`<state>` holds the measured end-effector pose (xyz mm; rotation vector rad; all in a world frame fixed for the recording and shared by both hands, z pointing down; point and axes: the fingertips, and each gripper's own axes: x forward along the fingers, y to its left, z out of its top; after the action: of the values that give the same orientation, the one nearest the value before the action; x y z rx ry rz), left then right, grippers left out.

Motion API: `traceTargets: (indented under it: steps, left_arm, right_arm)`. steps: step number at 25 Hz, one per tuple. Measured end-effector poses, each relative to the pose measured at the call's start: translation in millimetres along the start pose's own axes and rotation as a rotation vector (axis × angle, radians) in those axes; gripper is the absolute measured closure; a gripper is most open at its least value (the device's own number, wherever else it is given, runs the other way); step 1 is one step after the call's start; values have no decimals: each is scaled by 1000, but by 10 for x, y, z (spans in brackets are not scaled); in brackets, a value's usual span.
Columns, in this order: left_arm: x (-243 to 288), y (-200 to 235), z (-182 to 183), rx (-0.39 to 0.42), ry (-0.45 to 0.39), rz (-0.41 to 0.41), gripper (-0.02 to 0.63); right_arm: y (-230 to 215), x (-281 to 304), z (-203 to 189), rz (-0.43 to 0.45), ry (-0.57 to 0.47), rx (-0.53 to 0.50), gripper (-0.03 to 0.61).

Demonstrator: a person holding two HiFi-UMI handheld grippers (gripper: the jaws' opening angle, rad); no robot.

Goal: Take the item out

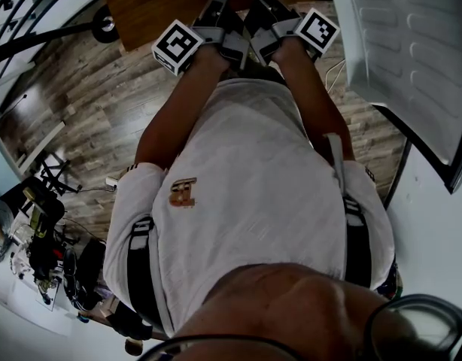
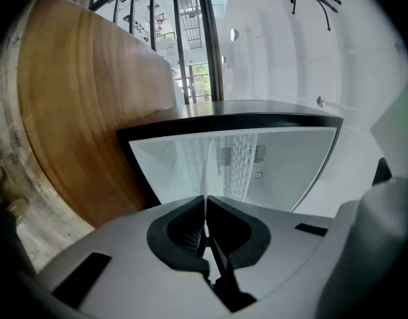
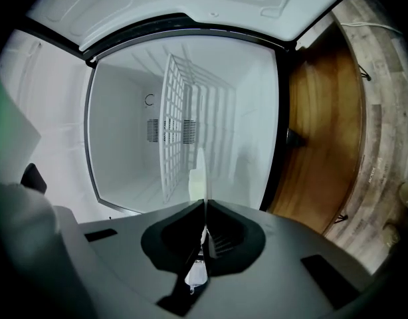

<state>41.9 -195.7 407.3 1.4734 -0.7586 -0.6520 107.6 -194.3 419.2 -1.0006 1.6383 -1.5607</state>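
Item: thin white piece (image 3: pixel 199 173), seen edge-on, possibly a plate. It is pinched between the closed jaws of the left gripper (image 2: pixel 205 201) and the right gripper (image 3: pixel 204 208). Likely light, stiff and slippery; hold by the rim.

Indoor room, wood-plank floor (image 1: pixel 103 104), open white fridge (image 3: pixel 117 165), wooden cabinet (image 2: pixel 78 125), equipment clutter (image 1: pixel 43 239)

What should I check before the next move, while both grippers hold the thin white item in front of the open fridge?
1. Left gripper fingers closed on thin white item: ok.
2. Right gripper fingers closed on it: ok.
3. Fridge door open: ok.
4. Item clear of wire rack: cannot tell.
5. Set-down place chosen: cannot tell.
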Motion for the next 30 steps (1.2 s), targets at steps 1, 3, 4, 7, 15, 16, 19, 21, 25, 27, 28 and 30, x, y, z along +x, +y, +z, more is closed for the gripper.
traceTargets:
  steps: [1, 3, 4, 7, 15, 16, 19, 21, 25, 27, 28, 30]
  left_arm:
    - [-1, -34, -5, 0, 3, -9, 589]
    - [-10, -64, -4, 4, 6, -10, 589]
    - [-19, -61, 2, 12, 8, -2, 589]
    - [-16, -105, 3, 19, 18, -3, 589]
    - [-4, -177, 2, 48, 42, -6, 589]
    - [0, -186, 0, 48, 44, -7, 589]
    - [13, -224, -7, 47, 52, -14, 589]
    - [17, -249, -4, 50, 57, -17, 589]
    - [30, -251, -9, 51, 63, -19, 589]
    - [30, -249, -13, 53, 63, -17, 589]
    - [29, -249, -12, 54, 62, -16, 589]
    - [30, -247, -10, 56, 61, -14, 589]
  right_arm:
    - [19, -4, -4, 5, -4, 1, 538]
    - [55, -9, -10, 15, -11, 2, 538]
    - [72, -11, -12, 20, -14, 3, 538]
    - [102, -18, -4, 30, -22, 4, 538]
    - [157, -23, 8, 58, -45, 12, 538]
    - [158, -24, 9, 60, -47, 13, 538]
    - [171, -26, 13, 63, -55, 18, 538]
    - [190, -28, 14, 63, -61, 19, 538]
    - [181, -34, 26, 63, -70, 18, 538]
    - [181, -37, 29, 64, -74, 21, 538]
    - [181, -37, 29, 64, -76, 21, 538]
    - [178, -35, 30, 65, -78, 23, 538]
